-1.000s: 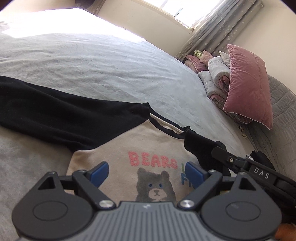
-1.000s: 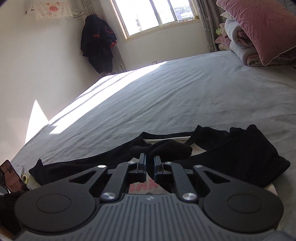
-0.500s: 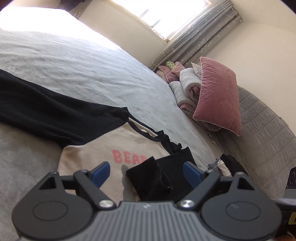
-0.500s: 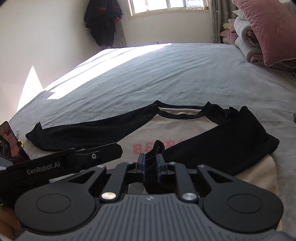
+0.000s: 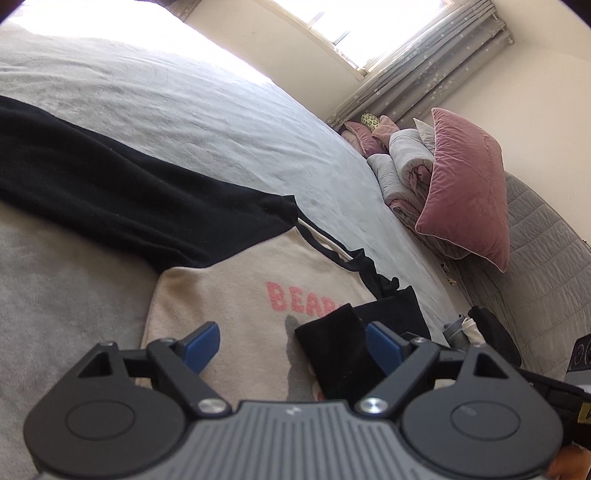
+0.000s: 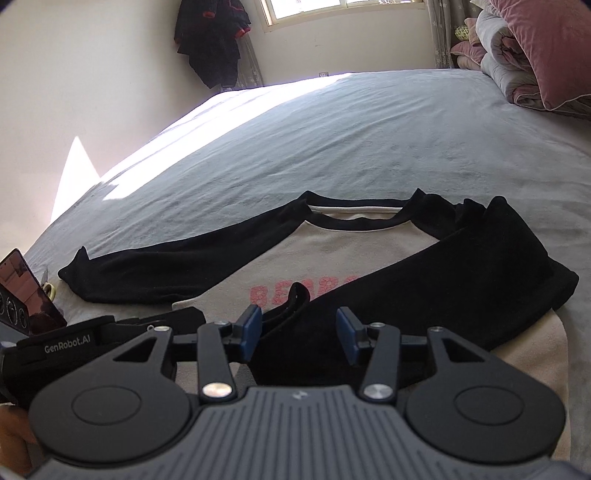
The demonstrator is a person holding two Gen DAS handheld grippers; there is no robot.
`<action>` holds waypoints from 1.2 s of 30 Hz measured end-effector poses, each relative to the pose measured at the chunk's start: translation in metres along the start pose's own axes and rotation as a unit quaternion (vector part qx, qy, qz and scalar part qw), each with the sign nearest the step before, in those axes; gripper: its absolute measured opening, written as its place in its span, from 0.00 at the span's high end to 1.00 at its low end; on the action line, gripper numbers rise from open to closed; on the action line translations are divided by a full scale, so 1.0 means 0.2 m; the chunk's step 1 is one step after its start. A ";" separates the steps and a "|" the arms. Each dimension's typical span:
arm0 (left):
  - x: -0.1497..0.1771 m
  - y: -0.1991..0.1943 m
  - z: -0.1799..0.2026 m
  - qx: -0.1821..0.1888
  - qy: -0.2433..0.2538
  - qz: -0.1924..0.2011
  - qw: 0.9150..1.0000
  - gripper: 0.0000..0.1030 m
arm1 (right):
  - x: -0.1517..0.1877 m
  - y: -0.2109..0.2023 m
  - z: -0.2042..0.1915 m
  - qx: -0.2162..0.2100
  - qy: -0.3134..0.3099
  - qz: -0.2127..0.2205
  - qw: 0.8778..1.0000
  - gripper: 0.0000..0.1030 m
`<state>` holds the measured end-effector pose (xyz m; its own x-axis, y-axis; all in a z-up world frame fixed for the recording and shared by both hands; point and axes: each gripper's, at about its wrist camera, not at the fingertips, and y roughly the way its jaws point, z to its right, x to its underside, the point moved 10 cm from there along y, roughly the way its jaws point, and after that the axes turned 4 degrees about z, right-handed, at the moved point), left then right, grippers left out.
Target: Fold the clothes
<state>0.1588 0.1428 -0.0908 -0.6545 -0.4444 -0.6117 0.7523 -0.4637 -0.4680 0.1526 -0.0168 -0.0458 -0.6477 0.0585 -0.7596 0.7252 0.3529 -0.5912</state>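
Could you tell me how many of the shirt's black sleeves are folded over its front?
1. The right sleeve lies folded across the beige front, its cuff between the opening right hand-held gripper. The left sleeve lies stretched out on the bed.

Grey bedsheet, pink velvet pillow on rolled quilts, dark jacket hanging by window — phone at bed's edge.

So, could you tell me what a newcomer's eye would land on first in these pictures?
Probably the cream sweatshirt with black sleeves, spread on the grey bed right before both grippers, its pink lettering half covered by the right sleeve folded across the chest. The right gripper is opening, that sleeve's cuff lying between its jaws. Next, the pink velvet pillow leaning on rolled bedding at the bed's head.
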 end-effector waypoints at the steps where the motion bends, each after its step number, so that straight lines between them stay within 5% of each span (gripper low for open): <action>1: 0.00 0.02 0.01 0.000 -0.002 -0.002 1.000 0.16 | 0.00 0.00 0.04 0.000 0.007 -0.001 1.000 0.52; 6: 0.02 0.07 0.10 -0.005 0.009 0.005 1.000 0.17 | 0.00 -0.07 0.32 0.011 0.043 0.026 0.999 0.52; 10: 0.07 0.04 0.21 -0.020 0.079 0.023 0.996 0.17 | 0.01 -0.08 0.50 0.038 0.064 0.025 0.997 0.52; 17: 0.22 0.05 0.35 -0.045 0.136 0.019 0.989 0.17 | -0.03 -0.05 0.54 0.049 0.100 0.007 0.994 0.52; 21: 0.27 0.10 0.37 -0.106 0.165 0.028 0.980 0.17 | -0.02 -0.06 0.52 0.058 0.088 0.004 0.994 0.52; 23: 0.26 0.10 0.34 -0.141 0.177 0.041 0.973 0.22 | -0.03 -0.07 0.52 0.059 0.085 0.007 0.995 0.52; 26: 0.23 0.07 0.30 -0.178 0.179 0.065 0.965 0.43 | -0.02 -0.09 0.52 0.055 0.092 0.002 0.994 0.52; 28: 0.21 0.02 0.27 -0.178 0.158 0.076 0.968 0.52 | -0.02 -0.09 0.52 0.050 0.096 -0.002 0.994 0.52; 36: 0.22 -0.06 0.14 -0.139 0.085 0.077 0.984 0.45 | 0.00 -0.11 0.51 0.049 0.095 -0.009 0.994 0.47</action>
<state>0.1196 0.1069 -0.0934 -0.5263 -0.3470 -0.7763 0.8489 -0.1627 -0.5028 0.1617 -0.1206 -0.0603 -0.6867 0.2321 -0.6889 0.7262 0.2630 -0.6352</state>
